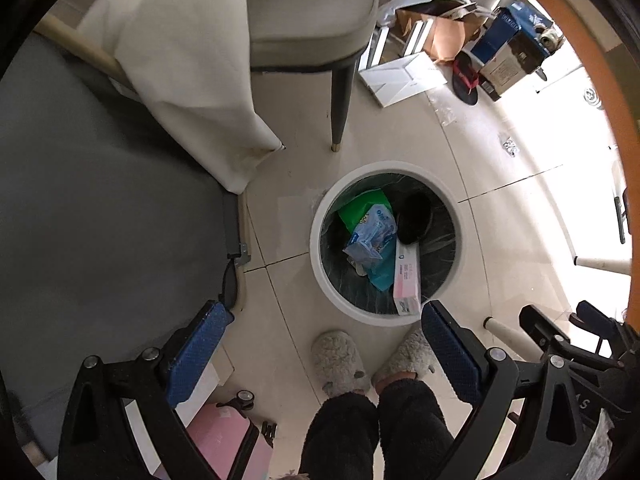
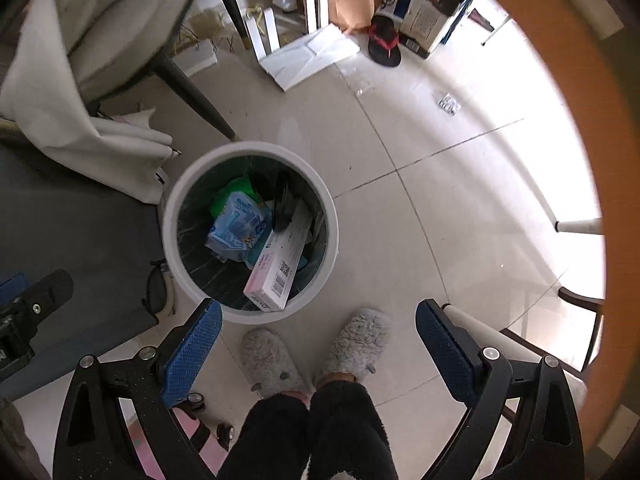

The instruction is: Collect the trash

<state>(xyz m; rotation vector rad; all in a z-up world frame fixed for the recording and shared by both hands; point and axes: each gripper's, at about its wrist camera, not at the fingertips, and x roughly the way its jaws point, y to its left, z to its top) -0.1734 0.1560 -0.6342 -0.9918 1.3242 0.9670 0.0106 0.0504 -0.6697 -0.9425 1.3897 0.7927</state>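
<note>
Blue-padded grippers, left (image 1: 326, 320) and right (image 2: 318, 318), spread wide, aimed down over bin (image 2: 176, 216).

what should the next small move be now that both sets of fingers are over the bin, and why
Probably lift away and swing toward the small foil packet on the floor tiles. Both the left gripper and right gripper stand open and empty, and the pink box and blue wrapper already lie inside the white bin, so nothing is left to drop here.

Wide open straight down into the bin (image 2: 176, 236), nothing over its mouth. Chair leg (image 2: 196, 96) and draped cloth (image 2: 80, 120) crowding its far side, slippers (image 2: 272, 364) just beside its near rim.
</note>
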